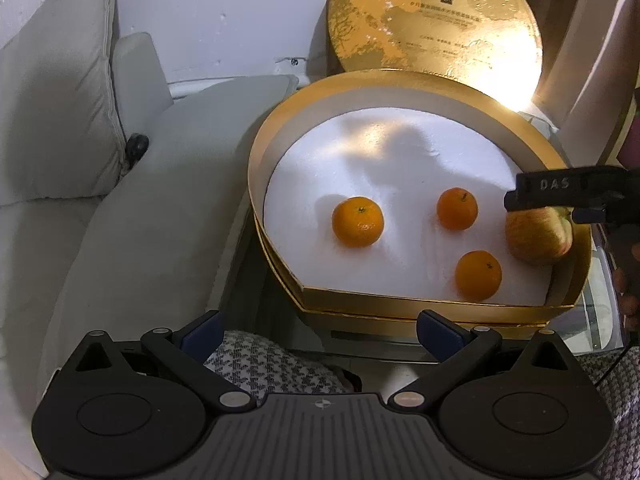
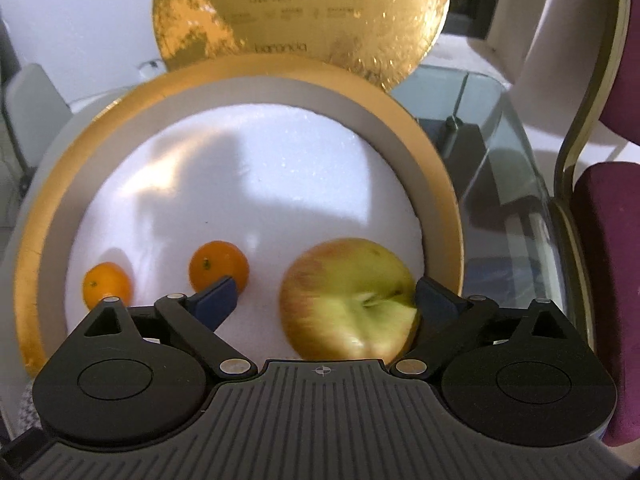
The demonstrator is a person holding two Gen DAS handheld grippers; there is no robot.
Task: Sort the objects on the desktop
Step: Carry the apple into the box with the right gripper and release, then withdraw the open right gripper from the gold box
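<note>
Sofa cushions (image 1: 60,120) far left, grey, beside the glass table (image 2: 500,152). Left gripper (image 1: 320,330) hangs short of the gold round box (image 1: 256,168), fingers spread wide, nothing between them; patterned fabric shows below it. Box interior is white foam (image 1: 360,152). On the foam, left to right in the left wrist view: first mandarin (image 1: 357,221), second mandarin (image 1: 457,208) a bit further back, third mandarin (image 1: 478,275) nearer the front wall, then apple (image 1: 536,236) just beside the right wall. All fruit apart from each other. Gold lid (image 1: 432,16) stands tilted behind the box. Right gripper (image 2: 326,300) is over the apple (image 2: 348,300), fingers spread; the apple sits between them on the foam, close to the right finger (image 2: 436,296), clear gap to the left one. Cannot tell if the right finger touches. Maroon chair (image 2: 612,240) far right.
</note>
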